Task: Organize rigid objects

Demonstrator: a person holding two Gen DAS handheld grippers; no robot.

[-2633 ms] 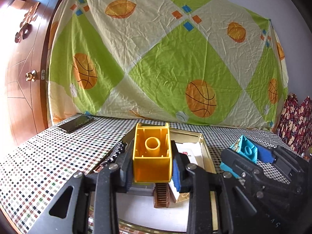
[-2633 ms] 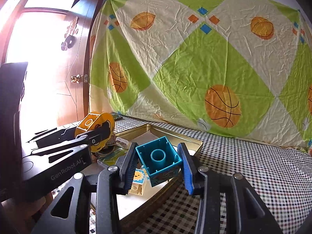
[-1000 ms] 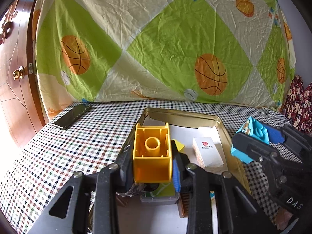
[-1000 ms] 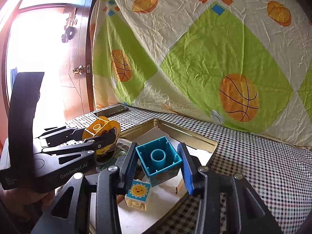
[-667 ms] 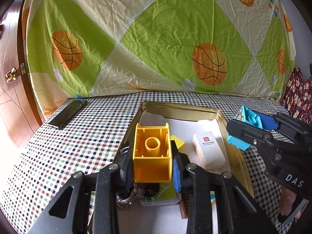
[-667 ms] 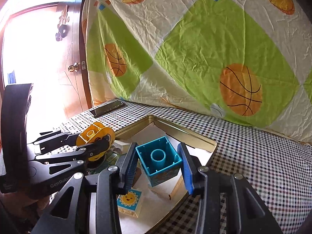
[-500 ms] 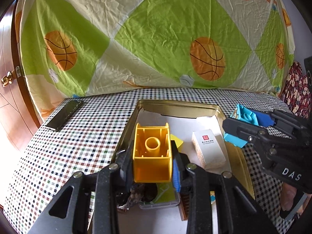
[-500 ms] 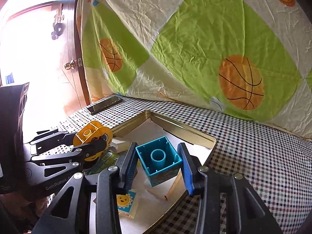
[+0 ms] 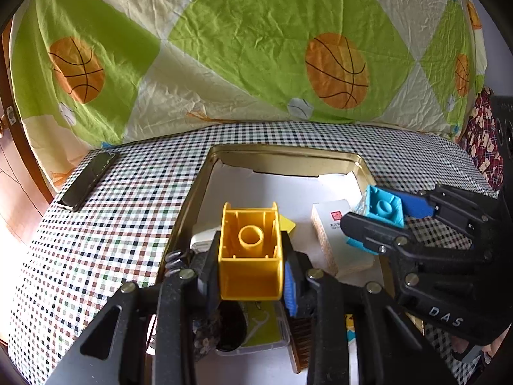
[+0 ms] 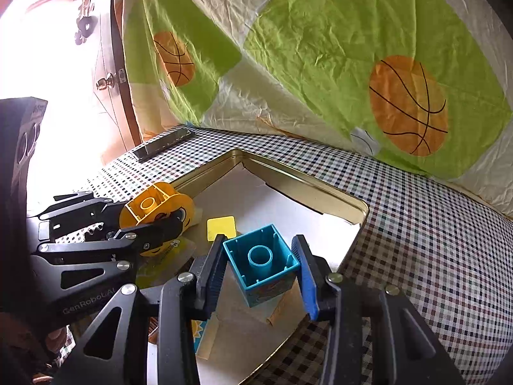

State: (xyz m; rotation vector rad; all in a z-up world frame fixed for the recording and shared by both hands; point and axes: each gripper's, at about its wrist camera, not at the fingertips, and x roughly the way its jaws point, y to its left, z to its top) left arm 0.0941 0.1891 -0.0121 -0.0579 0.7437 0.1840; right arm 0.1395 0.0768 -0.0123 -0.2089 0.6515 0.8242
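Note:
My left gripper is shut on a yellow toy block, its hollow underside facing the camera, held over the near left part of a gold metal tray. My right gripper is shut on a blue toy block, also hollow side up, above the tray's right half. In the left wrist view the right gripper with the blue block is at the right. In the right wrist view the left gripper with the yellow block is at the left.
The tray holds a white box, a flat yellow square, a sun-picture block, a clear plastic case and a brown comb. A dark phone lies on the checked tablecloth far left. A basketball-print sheet hangs behind.
Both grippers have moved forward over the tray and tipped further down, each keeping its block. More of the tray's floor shows now.

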